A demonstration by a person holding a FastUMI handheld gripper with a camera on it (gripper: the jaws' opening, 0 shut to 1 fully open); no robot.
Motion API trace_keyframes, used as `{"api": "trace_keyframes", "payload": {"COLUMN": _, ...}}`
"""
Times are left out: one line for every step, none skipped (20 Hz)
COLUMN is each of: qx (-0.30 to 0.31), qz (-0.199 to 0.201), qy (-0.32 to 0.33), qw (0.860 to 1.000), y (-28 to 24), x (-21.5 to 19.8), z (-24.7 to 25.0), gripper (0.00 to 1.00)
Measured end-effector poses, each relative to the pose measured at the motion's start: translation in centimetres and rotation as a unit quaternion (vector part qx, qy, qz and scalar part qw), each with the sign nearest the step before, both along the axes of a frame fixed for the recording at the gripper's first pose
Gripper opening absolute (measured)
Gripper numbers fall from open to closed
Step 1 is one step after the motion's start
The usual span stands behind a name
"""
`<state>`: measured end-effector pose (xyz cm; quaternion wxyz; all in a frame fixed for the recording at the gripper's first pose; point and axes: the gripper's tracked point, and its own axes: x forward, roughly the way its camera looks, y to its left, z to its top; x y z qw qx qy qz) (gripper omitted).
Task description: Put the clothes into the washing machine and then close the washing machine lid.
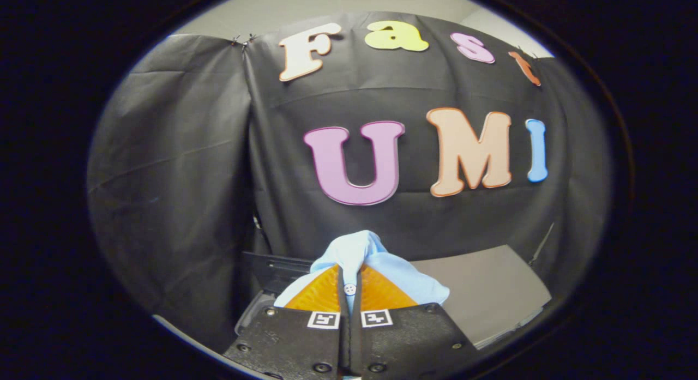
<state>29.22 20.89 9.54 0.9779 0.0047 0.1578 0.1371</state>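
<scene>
Claw (349, 275), pinched narrow on a light blue garment (357, 249), holds it aloft above the washing machine (275, 271) for loading.

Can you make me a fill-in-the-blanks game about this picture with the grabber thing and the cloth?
1. The gripper has its two fingers pressed together on a piece of light ____ clothing.
2. A small white ____ on the clothing shows in the narrow gap between the fingers.
3. The clothing bunches up just ahead of the fingers and hangs in front of a ____ cloth wall.

Missing words: blue; button; black
</scene>
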Motion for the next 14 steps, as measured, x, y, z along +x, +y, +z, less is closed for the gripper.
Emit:
{"api": "trace_keyframes", "payload": {"qx": 0.003, "qz": 0.011, "qy": 0.001, "qw": 1.000, "y": 1.5, "x": 0.0, "z": -0.4, "gripper": 0.00}}
{"api": "trace_keyframes", "payload": {"qx": 0.002, "qz": 0.020, "qy": 0.001, "qw": 1.000, "y": 2.6, "x": -0.1, "z": -0.9, "gripper": 0.00}}
{"api": "trace_keyframes", "payload": {"qx": -0.002, "qz": 0.027, "qy": 0.001, "qw": 1.000, "y": 3.7, "x": 0.0, "z": -1.5, "gripper": 0.00}}
{"api": "trace_keyframes", "payload": {"qx": -0.010, "qz": 0.031, "qy": 0.002, "qw": 0.999, "y": 4.6, "x": 0.1, "z": -2.1, "gripper": 0.00}}
{"api": "trace_keyframes", "payload": {"qx": -0.019, "qz": 0.034, "qy": 0.003, "qw": 0.999, "y": 5.4, "x": 0.1, "z": -2.9, "gripper": 0.00}}
{"api": "trace_keyframes", "payload": {"qx": -0.024, "qz": 0.039, "qy": 0.007, "qw": 0.999, "y": 6.1, "x": 0.2, "z": -3.6, "gripper": 0.00}}
{"api": "trace_keyframes", "payload": {"qx": -0.026, "qz": 0.044, "qy": 0.011, "qw": 0.999, "y": 6.9, "x": 0.3, "z": -4.3, "gripper": 0.00}}
{"api": "trace_keyframes", "payload": {"qx": -0.028, "qz": 0.049, "qy": 0.015, "qw": 0.998, "y": 7.7, "x": 0.4, "z": -5.1, "gripper": 0.00}}
{"api": "trace_keyframes", "payload": {"qx": -0.026, "qz": 0.053, "qy": 0.018, "qw": 0.998, "y": 8.5, "x": 0.5, "z": -5.7, "gripper": 0.00}}
{"api": "trace_keyframes", "payload": {"qx": -0.025, "qz": 0.058, "qy": 0.023, "qw": 0.998, "y": 9.3, "x": 0.7, "z": -6.5, "gripper": 0.00}}
{"api": "trace_keyframes", "payload": {"qx": -0.023, "qz": 0.063, "qy": 0.026, "qw": 0.997, "y": 10.1, "x": 0.9, "z": -7.2, "gripper": 0.00}}
{"api": "trace_keyframes", "payload": {"qx": -0.022, "qz": 0.067, "qy": 0.030, "qw": 0.997, "y": 11.0, "x": 0.9, "z": -8.0, "gripper": 0.00}}
{"api": "trace_keyframes", "payload": {"qx": -0.021, "qz": 0.075, "qy": 0.034, "qw": 0.996, "y": 11.9, "x": 1.0, "z": -8.7, "gripper": 0.00}}
{"api": "trace_keyframes", "payload": {"qx": -0.021, "qz": 0.082, "qy": 0.037, "qw": 0.996, "y": 12.5, "x": 1.0, "z": -9.6, "gripper": 0.00}}
